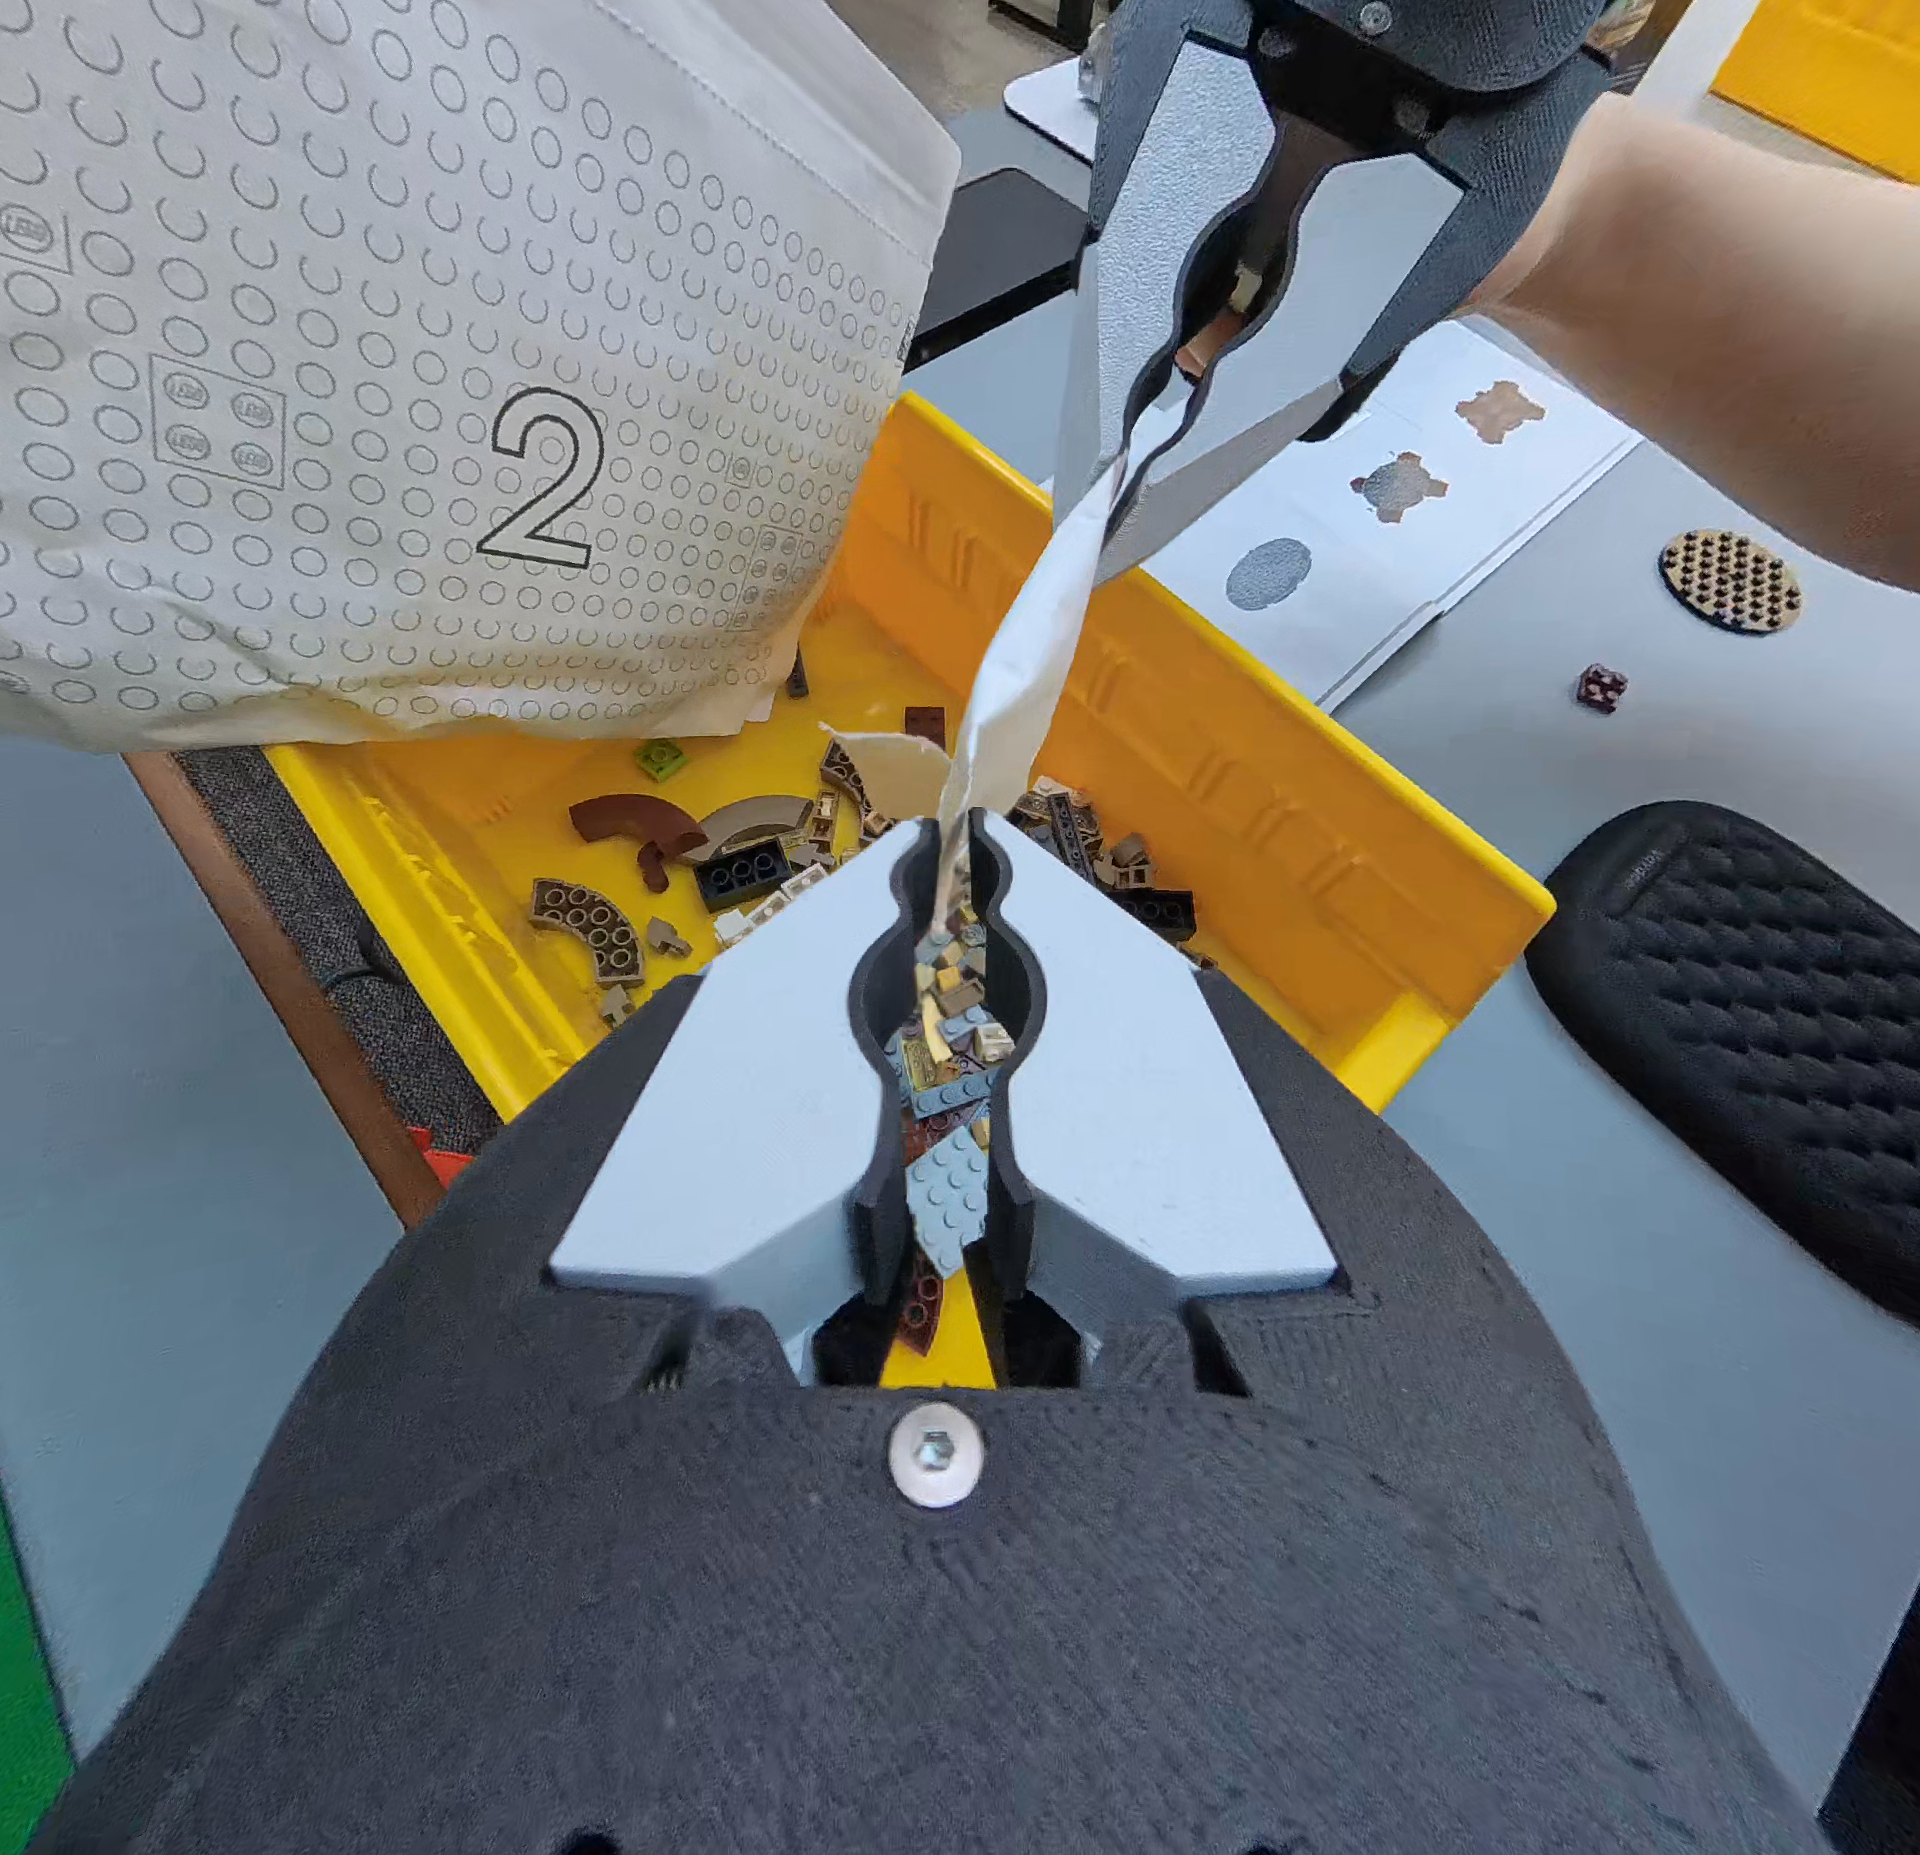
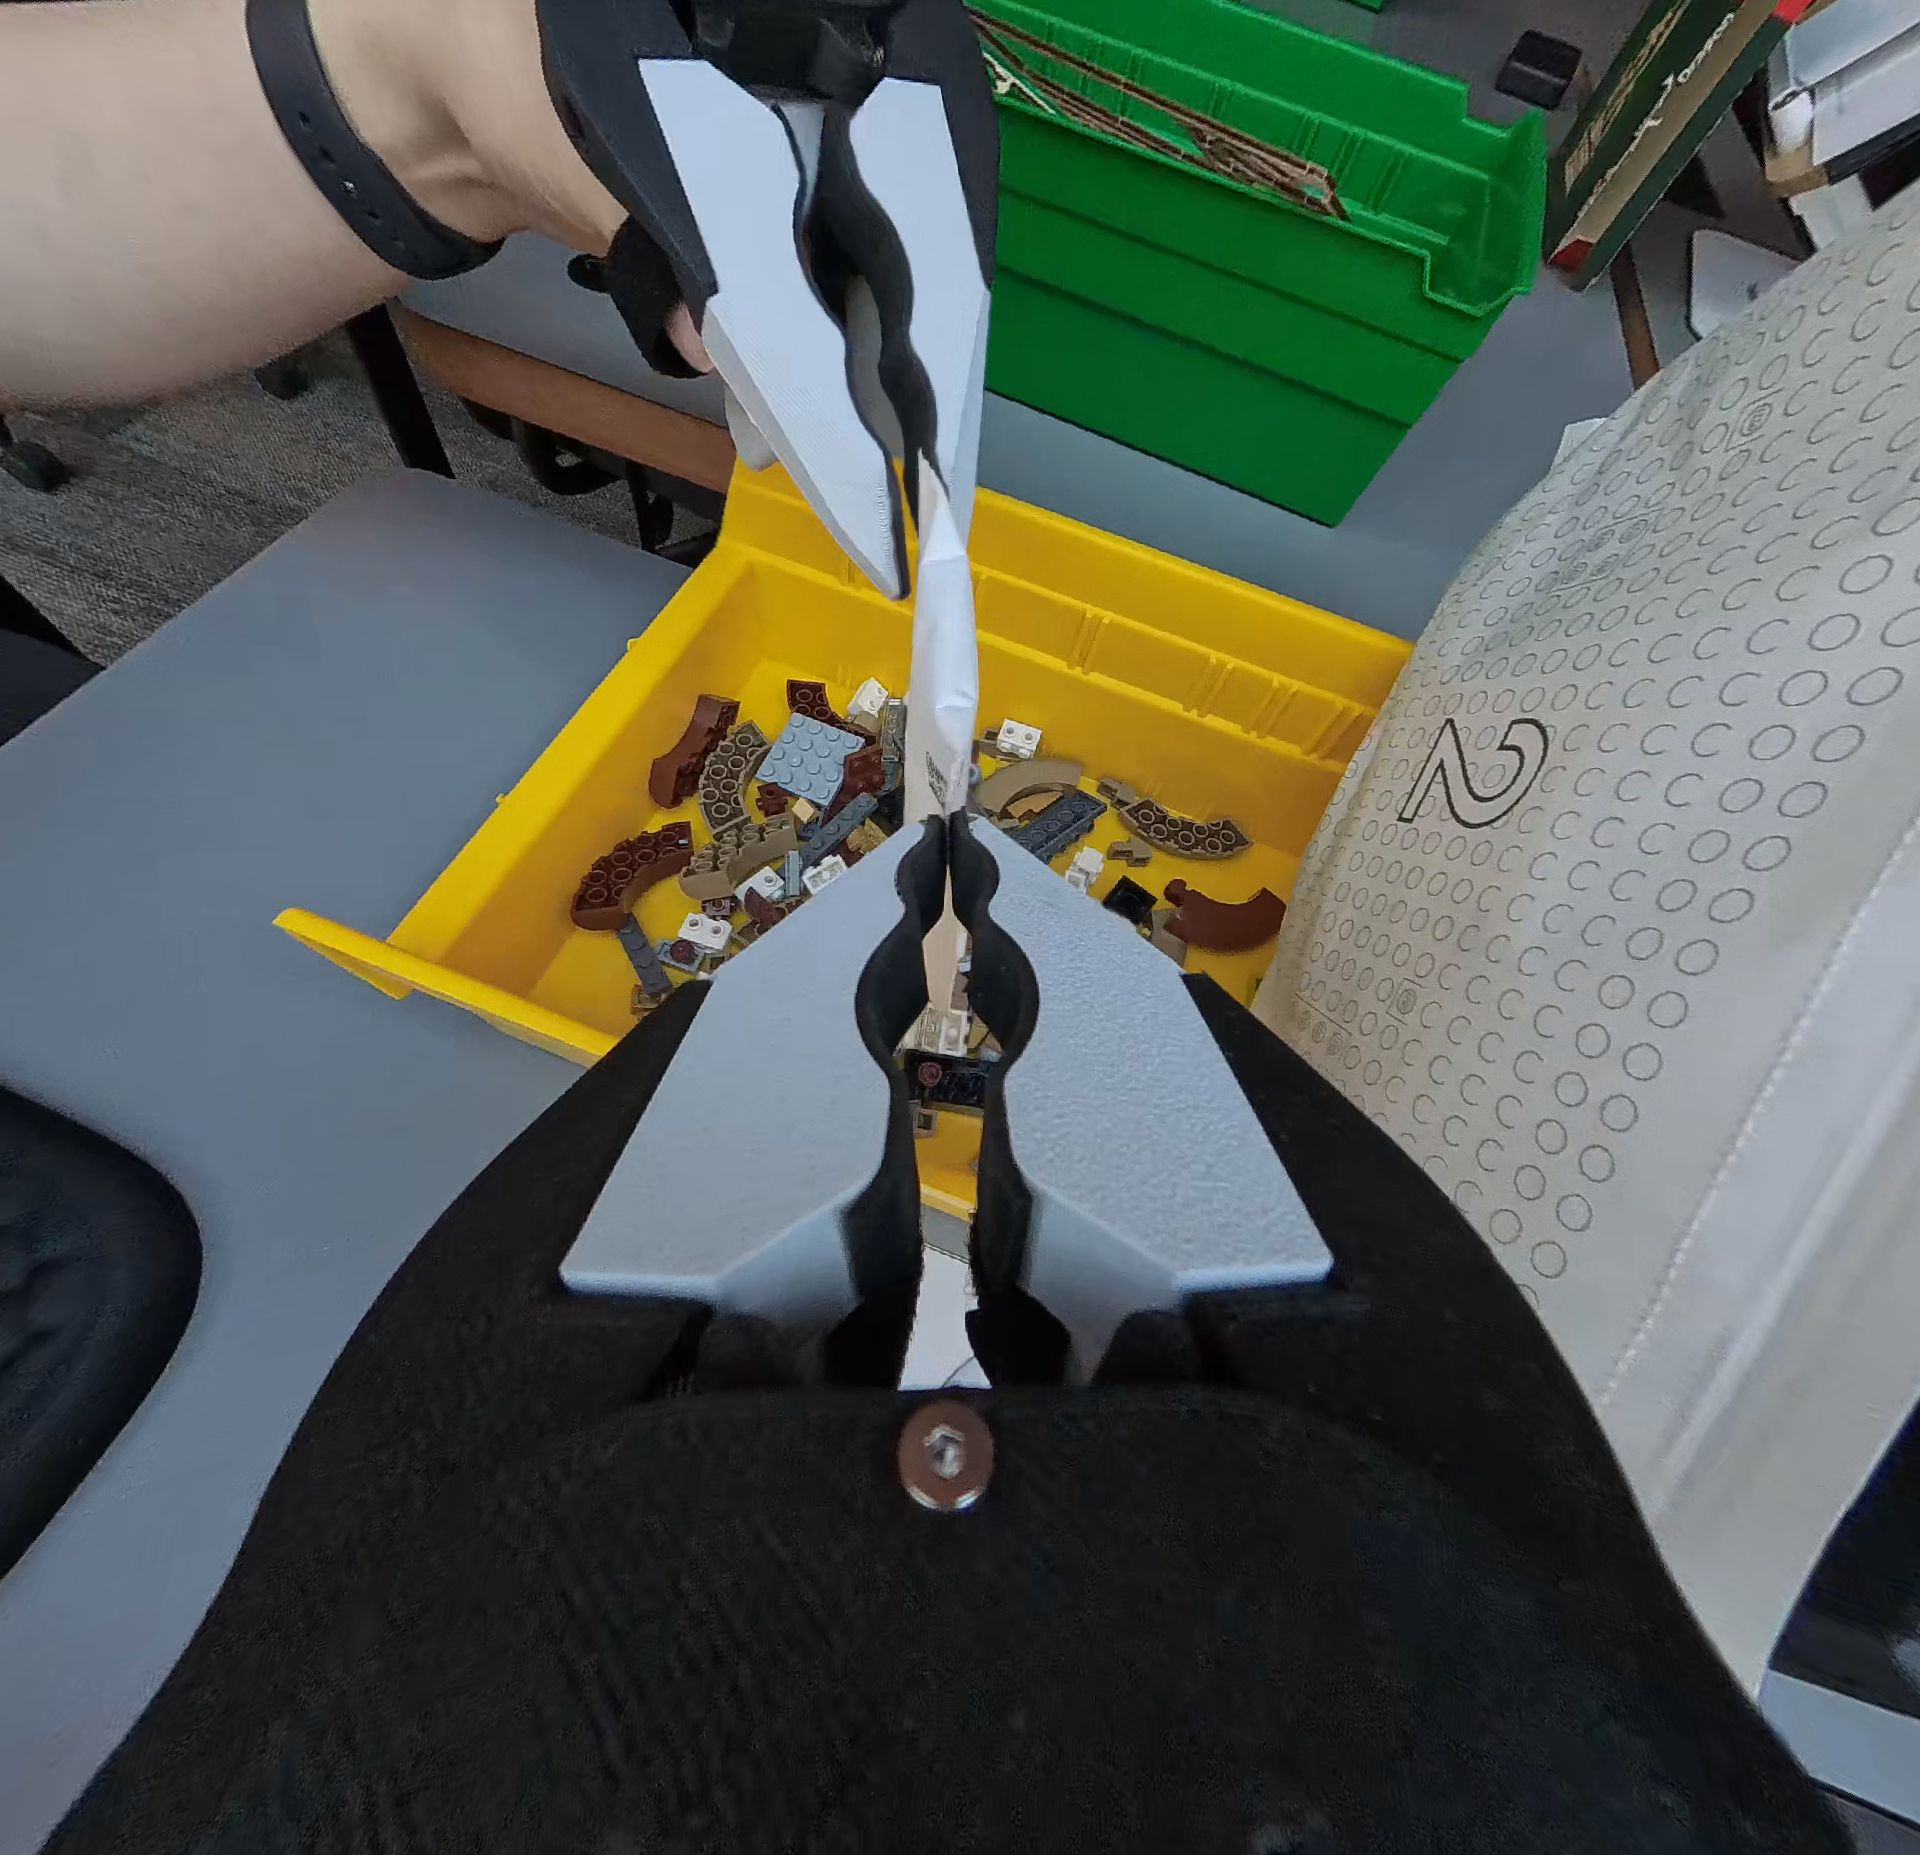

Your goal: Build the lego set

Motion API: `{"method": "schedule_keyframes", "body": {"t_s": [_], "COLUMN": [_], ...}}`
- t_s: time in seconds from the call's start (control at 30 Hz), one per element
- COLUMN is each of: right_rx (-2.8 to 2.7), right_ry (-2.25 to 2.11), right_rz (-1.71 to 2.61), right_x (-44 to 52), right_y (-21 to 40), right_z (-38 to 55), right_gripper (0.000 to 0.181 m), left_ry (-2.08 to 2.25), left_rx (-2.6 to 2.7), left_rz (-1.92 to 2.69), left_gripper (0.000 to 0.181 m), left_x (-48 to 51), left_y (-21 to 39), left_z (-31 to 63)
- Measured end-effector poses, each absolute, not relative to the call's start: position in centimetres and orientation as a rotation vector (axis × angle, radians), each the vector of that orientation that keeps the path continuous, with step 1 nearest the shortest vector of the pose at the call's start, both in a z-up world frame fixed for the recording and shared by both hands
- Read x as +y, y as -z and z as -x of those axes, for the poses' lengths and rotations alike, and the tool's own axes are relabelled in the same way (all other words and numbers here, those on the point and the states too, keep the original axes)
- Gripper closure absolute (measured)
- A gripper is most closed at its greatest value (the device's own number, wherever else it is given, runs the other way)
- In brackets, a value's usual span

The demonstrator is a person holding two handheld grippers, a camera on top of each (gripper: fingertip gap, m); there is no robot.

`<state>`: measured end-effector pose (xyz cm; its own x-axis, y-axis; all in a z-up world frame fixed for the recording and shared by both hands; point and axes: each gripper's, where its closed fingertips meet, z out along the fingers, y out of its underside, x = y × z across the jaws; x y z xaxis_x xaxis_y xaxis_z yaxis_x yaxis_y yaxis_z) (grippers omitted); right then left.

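Observation:
A twisted white paper strip is stretched between both grippers above a yellow bin. My left gripper is shut on its near end. My right gripper is shut on the far end, higher up. In the right wrist view the right gripper pinches the strip and the left gripper holds the other end. Several loose lego pieces in brown, tan, grey and black lie in the bin, also visible in the right wrist view.
A large white paper bag stands against the bin's side. An instruction sheet, a round tan plate and a small dark red piece lie on the grey table. A black mesh pad and a green bin are nearby. My right fingertips sit around 6 cm from my left ones.

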<state>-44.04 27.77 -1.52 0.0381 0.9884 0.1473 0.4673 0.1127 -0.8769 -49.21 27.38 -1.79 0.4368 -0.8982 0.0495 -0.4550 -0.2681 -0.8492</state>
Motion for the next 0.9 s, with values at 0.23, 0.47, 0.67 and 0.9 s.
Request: {"method": "schedule_keyframes", "body": {"t_s": [0.23, 0.47, 0.67, 0.9], "right_rx": [-1.519, -1.432, -1.533, -1.651], "right_ry": [-0.871, -0.885, -0.818, -0.636], "right_rz": [1.458, 1.502, 1.438, 1.444], "right_x": [27.3, 28.3, 27.3, 27.6], "right_y": [0.6, 0.9, 1.8, 2.6], "right_z": [42.9, 42.8, 43.3, 43.5], "right_gripper": [0.181, 0.154, 0.181, 0.181], "left_ry": [0.818, 0.795, 0.749, 0.651], "left_rx": [1.163, 1.286, 1.326, 1.421], "left_rz": [1.856, 1.793, 1.694, 1.669], "left_gripper": [0.162, 0.181, 0.181, 0.181], "left_x": [26.7, 26.0, 25.6, 25.6], "left_y": [2.5, 2.6, 1.9, 2.0], "left_z": [48.4, 47.8, 48.1, 48.4]}}
